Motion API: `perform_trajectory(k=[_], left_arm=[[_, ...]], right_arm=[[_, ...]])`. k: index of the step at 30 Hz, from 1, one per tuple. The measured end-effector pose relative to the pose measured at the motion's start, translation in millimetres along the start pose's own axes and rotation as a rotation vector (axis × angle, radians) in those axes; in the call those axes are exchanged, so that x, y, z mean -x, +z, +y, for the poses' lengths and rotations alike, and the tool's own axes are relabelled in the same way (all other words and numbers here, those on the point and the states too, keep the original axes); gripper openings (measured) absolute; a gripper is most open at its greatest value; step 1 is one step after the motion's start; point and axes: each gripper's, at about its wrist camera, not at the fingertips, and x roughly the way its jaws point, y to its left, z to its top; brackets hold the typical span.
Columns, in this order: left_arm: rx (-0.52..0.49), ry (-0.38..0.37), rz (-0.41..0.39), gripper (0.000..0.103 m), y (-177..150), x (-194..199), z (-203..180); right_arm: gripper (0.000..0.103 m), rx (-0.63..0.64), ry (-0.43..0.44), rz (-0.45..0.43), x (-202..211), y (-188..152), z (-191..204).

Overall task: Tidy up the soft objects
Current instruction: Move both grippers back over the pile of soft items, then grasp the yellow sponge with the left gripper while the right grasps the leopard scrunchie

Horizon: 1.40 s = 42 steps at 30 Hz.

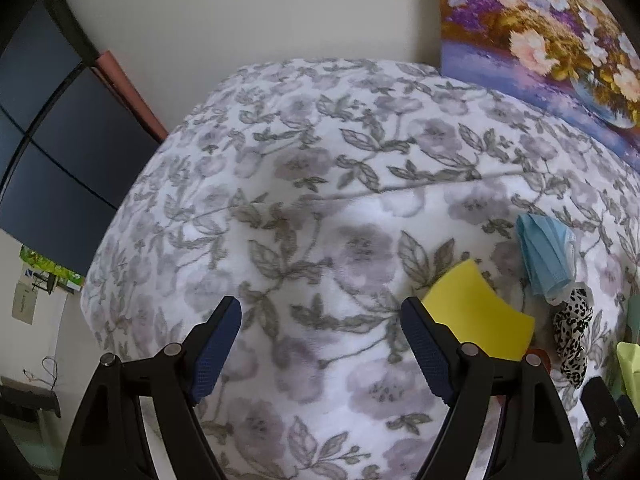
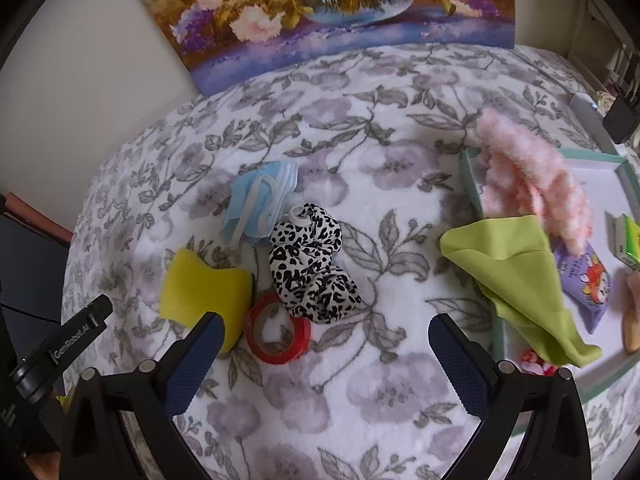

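Partly done: green cloth (image 2: 516,276) and pink fluff (image 2: 532,176) lie in the tray (image 2: 468,168); left of the tray, mask (image 2: 256,204), sponge (image 2: 204,288) and scrunchie (image 2: 312,268) remain; left tool (image 1: 320,344) and right tool (image 2: 324,356) both gape empty.

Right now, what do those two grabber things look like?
Both look alike. The left gripper and the right gripper each have two black plastic arms ending in dark blue, bumpy fingertips, with small round silver bolts on the joints. In the right wrist view, a black part at the left edge carries white lettering. No cables, sleeves or hands show.
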Motion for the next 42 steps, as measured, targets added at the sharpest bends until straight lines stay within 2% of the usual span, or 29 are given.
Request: perform_trajectory(k=[12, 18, 23, 34, 37, 42], left_arm=[[-0.081, -0.078, 0.091, 0.083, -4, -30, -46], [-0.058, -0.133, 0.141, 0.083, -8, -39, -58], [-0.08, -0.137, 0.15, 0.083, -11, -41, -66], [-0.079, -0.135, 0.149, 0.083, -10, -35, -64], [-0.081, -0.141, 0.149, 0.083, -10, -33, -67], [-0.097, -0.138, 0.151, 0.083, -14, -29, -75]], right_arm=[[0.103, -0.009, -0.044, 0.05, -40, 15, -4], [0.103, -0.016, -0.041, 0.06, -50, 19, -7], [0.102, -0.017, -0.047, 0.06, -55, 22, -12], [0.083, -0.023, 0.004, 0.07, -64, 21, -16], [0.075, -0.016, 0.01, 0.068, -63, 21, -15], [0.055, 0.001, 0.026, 0.078, -61, 20, -13]])
